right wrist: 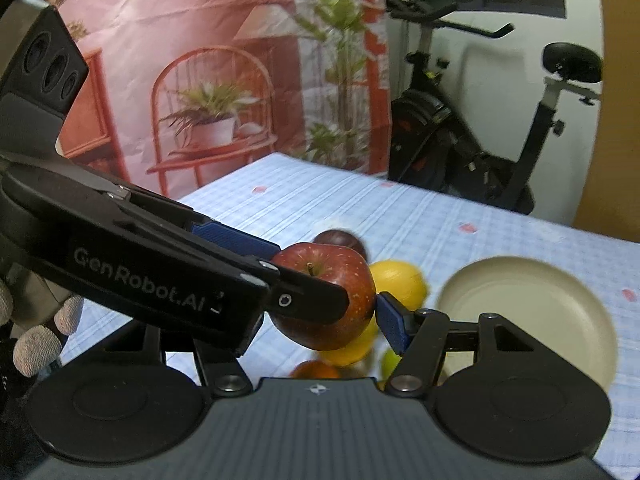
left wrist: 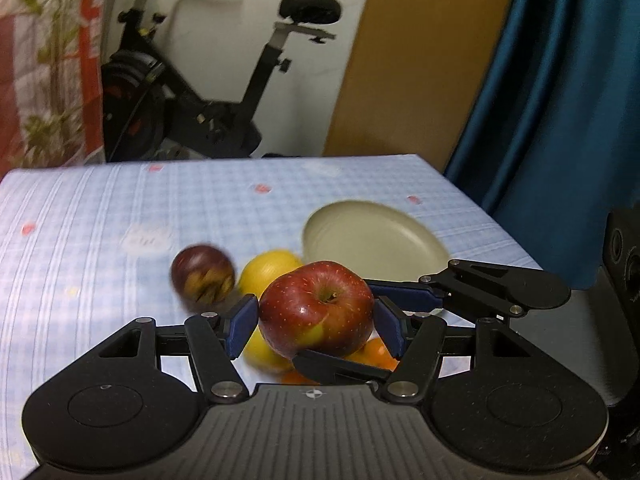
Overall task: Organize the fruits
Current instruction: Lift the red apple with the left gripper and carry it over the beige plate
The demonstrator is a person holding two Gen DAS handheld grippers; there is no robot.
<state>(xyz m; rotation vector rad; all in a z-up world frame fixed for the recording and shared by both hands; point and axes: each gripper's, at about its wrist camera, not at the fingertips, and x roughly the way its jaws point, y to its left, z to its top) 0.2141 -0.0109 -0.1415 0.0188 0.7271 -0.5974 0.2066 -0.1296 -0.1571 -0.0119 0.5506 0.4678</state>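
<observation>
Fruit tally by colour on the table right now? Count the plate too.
red apple: 1
dark red fruit: 1 (blurred)
yellow fruit: 2
orange fruit: at least 1, partly hidden
plate: 1
Total: at least 5 fruits and 1 plate; more may be hidden under the apple.

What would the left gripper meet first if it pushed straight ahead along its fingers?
Probably the yellow fruit just beyond the red apple that the left gripper already holds; the beige plate lies off to the right. Depth is uncertain.
</observation>
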